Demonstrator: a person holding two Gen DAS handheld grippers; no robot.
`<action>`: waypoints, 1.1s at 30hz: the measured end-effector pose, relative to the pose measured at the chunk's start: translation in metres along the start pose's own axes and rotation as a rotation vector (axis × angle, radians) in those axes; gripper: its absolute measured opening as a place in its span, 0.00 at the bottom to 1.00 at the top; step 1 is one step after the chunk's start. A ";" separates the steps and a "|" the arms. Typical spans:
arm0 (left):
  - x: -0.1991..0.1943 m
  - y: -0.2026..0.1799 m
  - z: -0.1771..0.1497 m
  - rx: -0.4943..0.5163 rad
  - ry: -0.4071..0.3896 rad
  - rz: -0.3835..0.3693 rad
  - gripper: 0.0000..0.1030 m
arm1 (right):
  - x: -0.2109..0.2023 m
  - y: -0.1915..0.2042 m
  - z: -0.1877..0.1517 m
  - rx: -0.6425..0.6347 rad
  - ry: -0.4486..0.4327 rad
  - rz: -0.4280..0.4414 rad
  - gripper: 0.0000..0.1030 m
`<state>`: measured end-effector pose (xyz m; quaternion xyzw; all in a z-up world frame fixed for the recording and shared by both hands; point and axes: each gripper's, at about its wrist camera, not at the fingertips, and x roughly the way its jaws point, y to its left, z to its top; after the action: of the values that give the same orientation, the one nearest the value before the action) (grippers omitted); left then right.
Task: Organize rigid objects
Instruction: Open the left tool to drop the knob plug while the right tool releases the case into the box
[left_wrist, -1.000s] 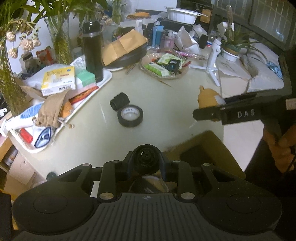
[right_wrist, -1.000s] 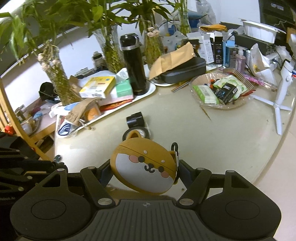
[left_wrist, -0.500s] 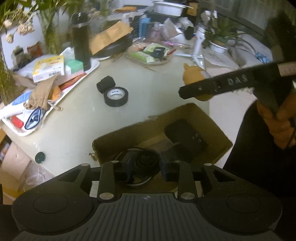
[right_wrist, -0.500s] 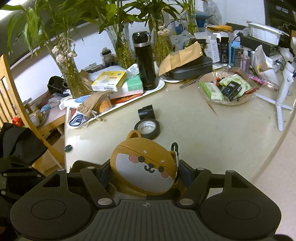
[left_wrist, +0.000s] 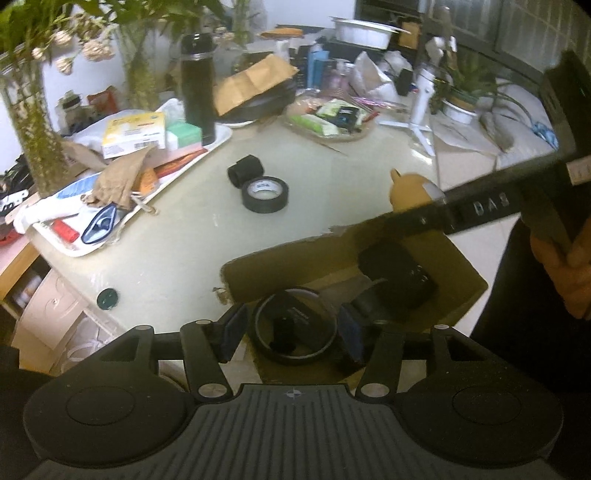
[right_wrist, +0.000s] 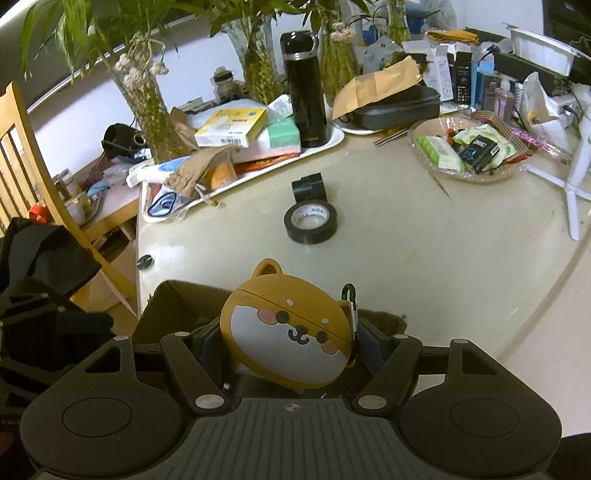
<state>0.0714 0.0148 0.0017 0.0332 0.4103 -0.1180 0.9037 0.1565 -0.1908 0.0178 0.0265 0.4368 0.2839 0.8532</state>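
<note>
Left gripper (left_wrist: 290, 332), jaws opening around a thin black ring (left_wrist: 295, 325) over the cardboard box (left_wrist: 291, 258); right gripper (right_wrist: 291, 341) clamps a rounded, rubbery dog-faced case (right_wrist: 286, 332).

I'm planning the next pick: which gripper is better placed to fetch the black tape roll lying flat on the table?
Left. The left gripper is opening, its pads clear of the ring over the cardboard box, so it is nearly free. The right gripper grips the dog-face case. The tape roll lies ahead of both.
</note>
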 end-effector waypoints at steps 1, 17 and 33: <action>0.000 0.002 0.000 -0.010 0.000 0.001 0.52 | 0.001 0.001 -0.001 -0.004 0.005 -0.001 0.73; -0.003 0.014 -0.002 -0.078 -0.019 0.006 0.52 | 0.025 0.030 0.011 -0.085 0.041 0.045 0.74; 0.002 0.010 -0.001 -0.064 0.004 0.027 0.52 | 0.023 0.009 0.001 -0.028 0.042 0.024 1.00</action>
<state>0.0740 0.0245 -0.0006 0.0101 0.4152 -0.0927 0.9049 0.1637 -0.1716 0.0048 0.0137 0.4505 0.3005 0.8406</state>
